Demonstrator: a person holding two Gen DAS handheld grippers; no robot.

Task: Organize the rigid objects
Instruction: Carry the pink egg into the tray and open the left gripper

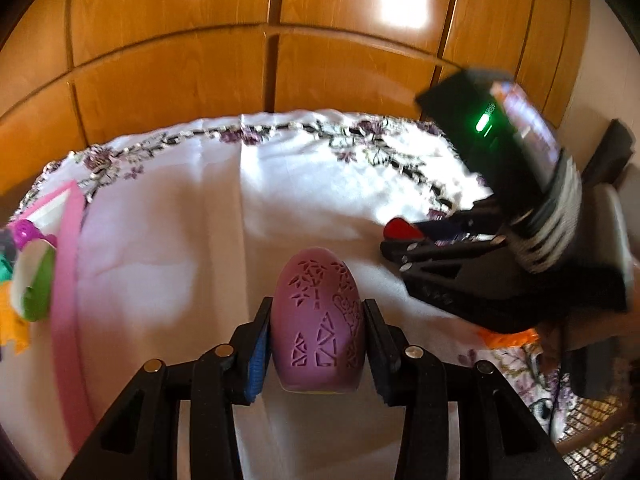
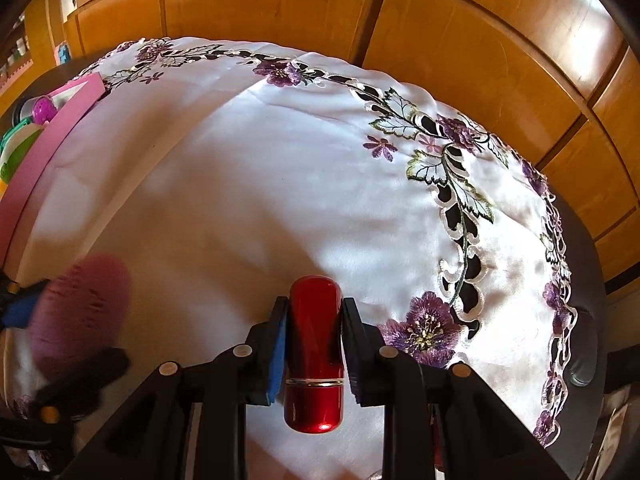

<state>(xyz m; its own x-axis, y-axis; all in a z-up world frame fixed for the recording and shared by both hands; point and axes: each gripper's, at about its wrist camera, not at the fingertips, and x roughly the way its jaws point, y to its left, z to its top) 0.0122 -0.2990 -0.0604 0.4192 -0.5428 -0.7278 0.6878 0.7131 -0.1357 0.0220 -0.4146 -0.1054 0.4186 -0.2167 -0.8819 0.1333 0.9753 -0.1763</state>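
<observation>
While both grippers carry a load, the sorting looks to be midway rather than finished. The left gripper [image 1: 318, 344] has its jaws pinching a mauve egg-shaped case [image 1: 318, 320] with cut-out patterns, held over the near middle of the white embroidered cloth [image 1: 240, 208]. The right gripper [image 2: 314, 344] has its jaws clamped on a glossy red tube [image 2: 314, 352] with a thin metal band, over the near part of the same cloth. At the far left stands a pink tray [image 1: 66, 264] that already holds several small things, among them a green-and-white piece [image 1: 34, 284] and a magenta one [image 1: 25, 232]; what they are I cannot tell. Those seem the part done. Left, by my judgement, is to bring both held things to the tray and release them there; the middle of the cloth shows nothing else waiting.
</observation>
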